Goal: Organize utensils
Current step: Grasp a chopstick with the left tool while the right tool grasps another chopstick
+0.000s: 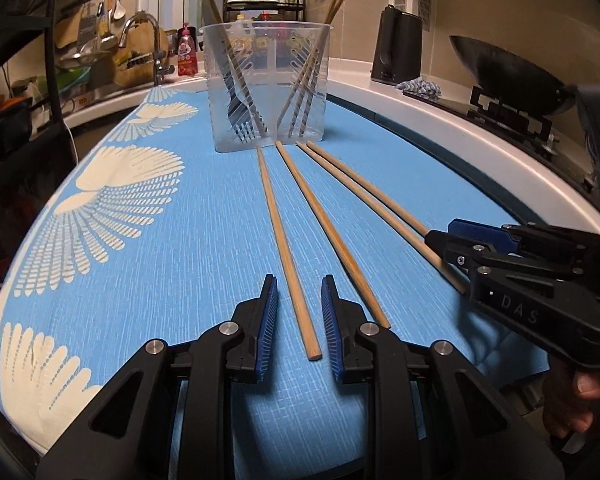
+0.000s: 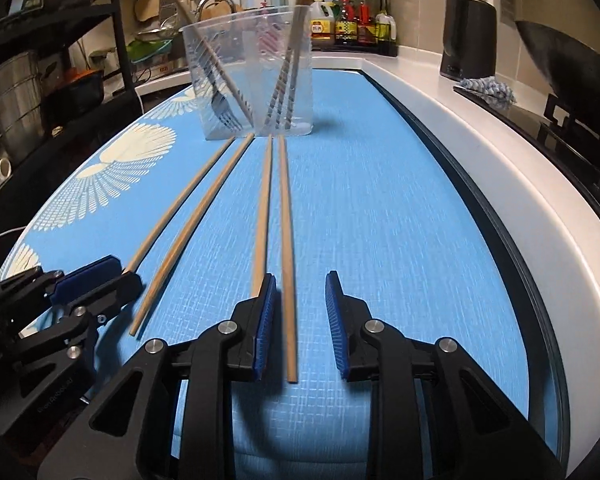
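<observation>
A blue patterned mat [image 1: 180, 248] covers the counter, and at its far end stands a clear plastic holder [image 1: 267, 84] already carrying a fork [image 1: 236, 108] and a few chopsticks. Four loose chopsticks lie flat on the mat, fanning back from the holder's foot, their long axes running from the holder straight toward the person.

The leftmost chopstick [image 1: 286, 248] ends between the fingers of the left gripper [image 1: 300, 300], which stands narrowly parted with a gap on both sides, so nothing is pinched yet. The rightmost chopstick [image 2: 286, 248] lies between the fingers of the right gripper [image 2: 300, 300], close by the left pad, also ungripped as far as I can see. Each hand is nearest its own outer stick; I'd expect each to close across it, then lift it toward the holder.
</observation>
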The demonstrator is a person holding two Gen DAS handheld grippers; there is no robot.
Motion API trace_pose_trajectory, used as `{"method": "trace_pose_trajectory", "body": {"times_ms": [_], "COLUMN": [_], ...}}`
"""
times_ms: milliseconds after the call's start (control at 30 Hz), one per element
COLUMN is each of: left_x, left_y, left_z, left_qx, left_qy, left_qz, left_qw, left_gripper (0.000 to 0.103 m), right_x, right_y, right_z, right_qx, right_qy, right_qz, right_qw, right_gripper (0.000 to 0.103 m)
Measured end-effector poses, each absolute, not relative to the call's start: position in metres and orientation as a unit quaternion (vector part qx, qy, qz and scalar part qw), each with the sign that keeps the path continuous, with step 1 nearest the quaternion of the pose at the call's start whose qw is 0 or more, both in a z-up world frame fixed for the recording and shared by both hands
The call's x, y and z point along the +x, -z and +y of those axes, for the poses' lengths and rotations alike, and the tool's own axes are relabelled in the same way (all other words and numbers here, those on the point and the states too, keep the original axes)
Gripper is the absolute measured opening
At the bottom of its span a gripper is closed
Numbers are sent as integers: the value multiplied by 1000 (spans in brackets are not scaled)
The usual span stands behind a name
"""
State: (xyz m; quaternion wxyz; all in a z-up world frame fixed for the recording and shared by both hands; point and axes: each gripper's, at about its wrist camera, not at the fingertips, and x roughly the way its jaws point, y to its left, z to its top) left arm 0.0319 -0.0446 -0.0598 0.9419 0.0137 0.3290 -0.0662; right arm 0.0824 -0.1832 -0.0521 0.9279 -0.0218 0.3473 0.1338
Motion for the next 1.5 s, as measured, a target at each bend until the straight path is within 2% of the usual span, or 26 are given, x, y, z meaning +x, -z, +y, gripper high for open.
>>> {"method": "trace_pose_trajectory", "body": {"times_ms": [67,100,133,500,1500], "left_x": [31,31,31,19,22], "left_y": [60,60,59,58,61], "left_z": [-45,-44,-41,10,9], "left_qx": [19,20,22,-10,-15], "left_qy": [58,52,45,2,2], "left_qz": [328,327,327,321,307], "left_qw": [943,943,944,947,951], "left_gripper": [20,12,8,7,8], "right_x": [83,82,82,72,70], "right_y": [51,51,51,51,54], "right_z": [-183,-183,-183,-209,-212], "right_qx": [-21,-21,-20,0,10], "right_qy": [-135,-134,-134,-81,-83], "right_qz": [349,349,351,353,341], "right_qw": [927,927,927,932,936], "right_gripper": [15,9,6,8,10]}}
